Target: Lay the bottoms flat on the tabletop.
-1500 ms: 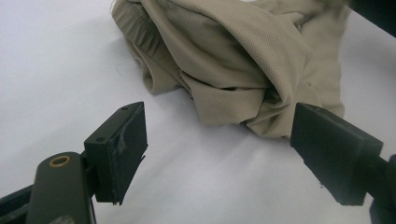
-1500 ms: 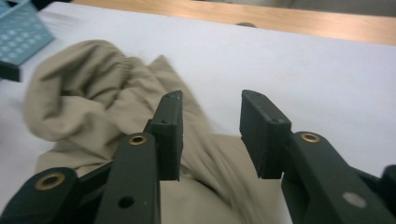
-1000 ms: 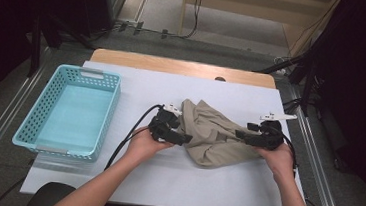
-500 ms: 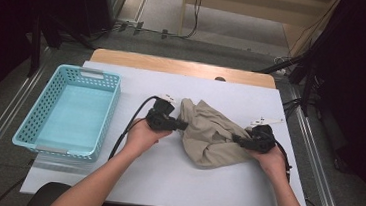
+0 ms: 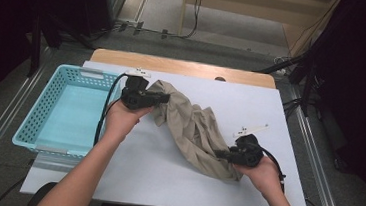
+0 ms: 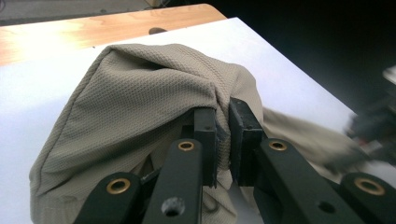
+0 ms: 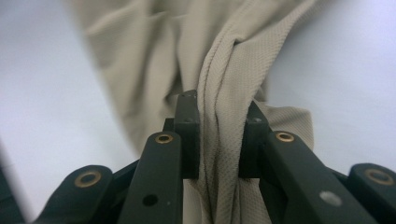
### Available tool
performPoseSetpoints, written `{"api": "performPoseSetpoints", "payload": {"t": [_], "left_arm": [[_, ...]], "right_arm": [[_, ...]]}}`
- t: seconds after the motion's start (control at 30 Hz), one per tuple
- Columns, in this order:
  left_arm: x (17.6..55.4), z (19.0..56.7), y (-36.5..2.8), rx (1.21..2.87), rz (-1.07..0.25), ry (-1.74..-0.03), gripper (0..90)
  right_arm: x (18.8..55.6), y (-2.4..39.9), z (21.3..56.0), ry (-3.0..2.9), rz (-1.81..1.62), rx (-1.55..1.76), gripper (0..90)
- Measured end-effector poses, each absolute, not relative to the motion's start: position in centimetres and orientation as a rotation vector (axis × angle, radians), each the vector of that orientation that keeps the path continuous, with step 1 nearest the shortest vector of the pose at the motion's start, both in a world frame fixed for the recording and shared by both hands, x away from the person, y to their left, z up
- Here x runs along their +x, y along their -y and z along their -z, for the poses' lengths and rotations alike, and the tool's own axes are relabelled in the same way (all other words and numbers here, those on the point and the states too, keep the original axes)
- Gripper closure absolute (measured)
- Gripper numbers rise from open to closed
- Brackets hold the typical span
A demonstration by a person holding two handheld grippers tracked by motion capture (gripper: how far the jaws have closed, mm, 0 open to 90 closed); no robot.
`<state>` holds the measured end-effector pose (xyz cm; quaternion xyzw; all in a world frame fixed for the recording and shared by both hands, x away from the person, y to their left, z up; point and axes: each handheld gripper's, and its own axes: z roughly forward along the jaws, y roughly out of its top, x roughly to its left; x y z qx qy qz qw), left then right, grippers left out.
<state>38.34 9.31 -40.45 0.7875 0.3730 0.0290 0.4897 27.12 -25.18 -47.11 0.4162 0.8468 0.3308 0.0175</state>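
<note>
Both tongs [image 5: 164,97] [image 5: 220,154] pinch the beige cloth [image 5: 189,128] taut above the table

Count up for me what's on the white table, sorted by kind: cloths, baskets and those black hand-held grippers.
Cloths: 1, a beige cloth
Baskets: 1, a light blue basket
Grippers: 2, the left gripper and the right gripper, each clamped on the cloth
Total: 4

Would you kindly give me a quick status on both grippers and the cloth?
Left gripper shut on beige cloth. Right gripper just closing, cloth bunched between pads. Basket beside, nothing blocking.
</note>
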Motion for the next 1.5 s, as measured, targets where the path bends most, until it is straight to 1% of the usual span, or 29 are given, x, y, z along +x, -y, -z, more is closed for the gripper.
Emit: {"api": "performPoseSetpoints", "payload": {"t": [0.07,0.1,0.13,0.17,0.23,0.27,0.3,0.37,0.4,0.43,0.47,0.5,0.53,0.57,0.6,0.63,0.7,0.8,1.03,1.17,1.27,1.33,1.37,1.43,1.47,1.5], "left_arm": [[38.6,40.3,-9.4,1.918,-0.077,-0.912,83.7],[38.8,40.3,-9.4,1.918,-0.077,-0.918,83.6],[39.0,40.2,-9.4,1.925,-0.079,-0.923,83.6],[39.2,40.2,-9.3,1.932,-0.086,-0.925,83.6],[39.6,40.1,-9.2,1.917,-0.079,-0.931,83.6],[39.9,40.0,-9.0,1.92,-0.083,-0.935,83.6],[40.2,39.7,-8.8,1.941,-0.099,-0.938,83.6],[41.1,38.5,-8.6,1.922,-0.129,-0.95,83.8],[41.1,38.5,-8.6,1.922,-0.129,-0.95,83.8],[41.5,38.1,-8.5,1.907,-0.145,-0.955,83.7],[41.8,37.8,-8.4,1.901,-0.162,-0.955,83.7],[42.1,37.6,-8.3,1.894,-0.178,-0.965,83.1],[42.4,37.5,-8.2,1.883,-0.171,-0.974,71.2],[42.7,37.5,-8.1,1.876,-0.145,-0.976,71.2],[42.8,37.5,-8.1,1.871,-0.139,-0.977,53.8],[42.8,37.5,-8.1,1.869,-0.142,-0.968,53.8],[42.7,37.8,-8.0,1.9,-0.125,-0.948,44.0],[42.1,38.6,-7.8,1.962,-0.122,-0.942,42.8],[40.7,40.6,-8.4,2.007,-0.106,-0.945,41.8],[40.1,41.7,-8.8,2.004,-0.071,-0.96,41.0],[39.6,42.7,-9.1,2.005,-0.059,-0.969,41.0],[39.0,43.6,-9.3,1.992,-0.055,-0.975,40.9],[38.8,44.1,-9.4,1.992,-0.045,-0.977,40.9],[38.5,44.9,-9.2,2.043,-0.071,-0.988,40.1],[38.4,45.3,-9.2,2.071,-0.089,-0.983,40.1],[38.3,45.6,-9.1,2.082,-0.09,-0.985,40.1]], "right_arm": [[26.5,24.7,46.9,-2.645,-1.034,1.261,72.8],[25.2,23.6,46.6,-2.67,-1.032,1.21,72.5],[25.2,23.6,46.6,-2.67,-1.032,1.21,72.5],[24.1,22.7,46.3,-2.676,-1.033,1.15,72.3],[23.7,22.3,46.1,-2.68,-1.042,1.138,72.4],[22.9,21.7,45.6,-2.714,-1.089,1.112,72.8],[22.9,21.7,45.6,-2.714,-1.089,1.112,72.8],[21.9,20.8,45.1,-2.776,-1.169,1.057,72.4],[21.7,20.6,44.9,-2.783,-1.208,1.032,69.8],[21.5,20.5,44.8,-2.773,-1.232,1.002,62.8],[21.5,20.5,44.8,-2.773,-1.232,1.002,62.8],[21.4,20.4,44.6,-2.746,-1.233,0.982,54.3],[21.6,20.7,44.6,-2.663,-1.2,0.948,42.9],[21.6,20.7,44.6,-2.663,-1.2,0.948,42.9],[22.0,21.5,44.8,-2.581,-1.196,0.937,40.5],[22.0,21.5,44.8,-2.581,-1.196,0.937,40.5],[22.5,22.3,45.1,-2.536,-1.197,0.979,40.5],[23.5,22.8,45.8,-2.519,-1.183,1.047,40.2],[27.0,21.9,47.7,-2.498,-1.133,1.142,37.7],[28.4,21.5,48.6,-2.505,-1.107,1.161,36.4],[29.9,21.1,49.7,-2.508,-1.089,1.206,33.0],[30.8,20.9,50.5,-2.482,-1.082,1.242,27.5],[31.2,20.8,50.9,-2.475,-1.064,1.254,26.6],[31.8,20.4,51.8,-2.447,-0.997,1.283,25.1],[31.8,20.4,51.9,-2.45,-1.024,1.258,21.6],[31.7,20.3,52.1,-2.458,-1.021,1.224,22.5]]}}
